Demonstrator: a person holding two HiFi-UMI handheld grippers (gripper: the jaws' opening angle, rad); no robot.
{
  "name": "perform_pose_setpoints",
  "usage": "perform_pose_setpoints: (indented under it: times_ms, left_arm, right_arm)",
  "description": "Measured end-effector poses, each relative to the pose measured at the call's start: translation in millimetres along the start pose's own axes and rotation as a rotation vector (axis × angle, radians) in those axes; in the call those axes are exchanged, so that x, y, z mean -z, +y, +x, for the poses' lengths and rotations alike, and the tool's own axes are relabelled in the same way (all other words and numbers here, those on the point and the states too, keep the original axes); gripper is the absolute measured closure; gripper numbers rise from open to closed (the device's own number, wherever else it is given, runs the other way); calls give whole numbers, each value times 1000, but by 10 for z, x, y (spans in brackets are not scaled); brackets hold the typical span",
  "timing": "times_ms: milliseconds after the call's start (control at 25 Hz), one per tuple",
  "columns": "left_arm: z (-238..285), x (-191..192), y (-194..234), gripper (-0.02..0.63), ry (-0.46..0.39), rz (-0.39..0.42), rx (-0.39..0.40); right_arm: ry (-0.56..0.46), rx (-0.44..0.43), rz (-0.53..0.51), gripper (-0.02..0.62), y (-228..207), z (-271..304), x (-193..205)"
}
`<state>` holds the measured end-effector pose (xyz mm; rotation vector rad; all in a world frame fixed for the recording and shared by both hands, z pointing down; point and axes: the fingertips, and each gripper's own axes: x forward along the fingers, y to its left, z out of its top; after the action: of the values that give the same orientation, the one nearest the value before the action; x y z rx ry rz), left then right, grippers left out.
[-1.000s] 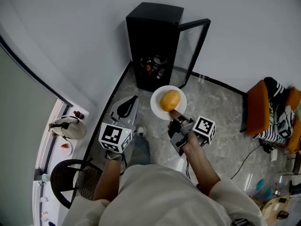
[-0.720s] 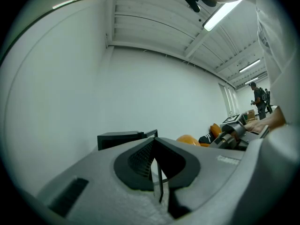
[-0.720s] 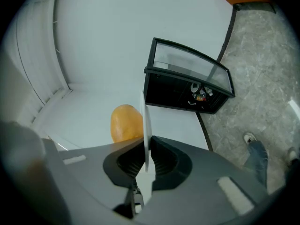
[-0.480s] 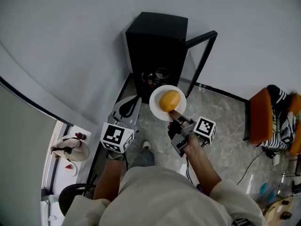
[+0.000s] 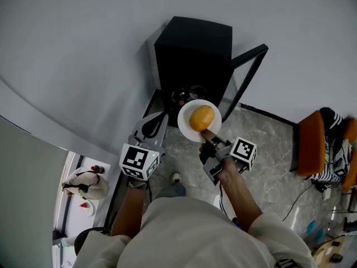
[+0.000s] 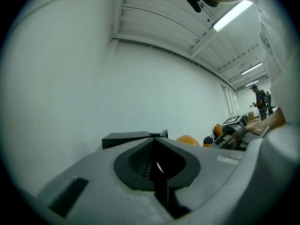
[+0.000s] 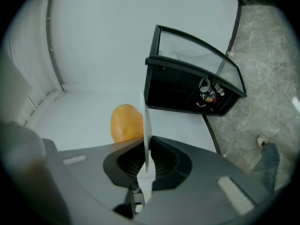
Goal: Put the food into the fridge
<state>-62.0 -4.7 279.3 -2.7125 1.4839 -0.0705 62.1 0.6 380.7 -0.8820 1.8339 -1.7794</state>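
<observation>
The right gripper (image 7: pixel 146 159) was clamped on the near rim of a white plate (image 5: pixel 187 126), holding it out in front of the black fridge (image 5: pixel 192 49). The orange-yellow food (image 5: pixel 202 118) sat at the plate's middle, clear of the jaws. The fridge's glass door (image 5: pixel 245 74) stood swung open on the right, and small items (image 5: pixel 187 94) showed inside. The left gripper (image 6: pixel 157 165) had its jaws together with nothing between them, near the plate's left edge

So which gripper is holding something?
The right gripper: it is shut on the rim of the white plate carrying the orange food. The left gripper is shut with nothing between its jaws.
</observation>
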Motion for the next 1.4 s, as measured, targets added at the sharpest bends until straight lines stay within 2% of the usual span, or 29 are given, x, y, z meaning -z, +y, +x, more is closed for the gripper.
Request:
perform_pose_setpoints:
  times_ms: [480, 920, 1080, 1400]
  left_arm:
    - [192, 182, 476, 603, 19, -28, 15]
    - [480, 402, 922, 603, 50, -34, 51]
    - [758, 503, 1217, 603, 71, -43, 68]
    - [881, 640, 1210, 603, 76, -26, 98]
  right_arm:
    - [-26, 52, 17, 572, -96, 483, -90]
    - [-34, 40, 70, 572, -211, 1075, -256]
    - [-51, 38, 101, 572, -282, 1456, -460]
    - [-93, 46, 111, 572, -547, 1649, -652]
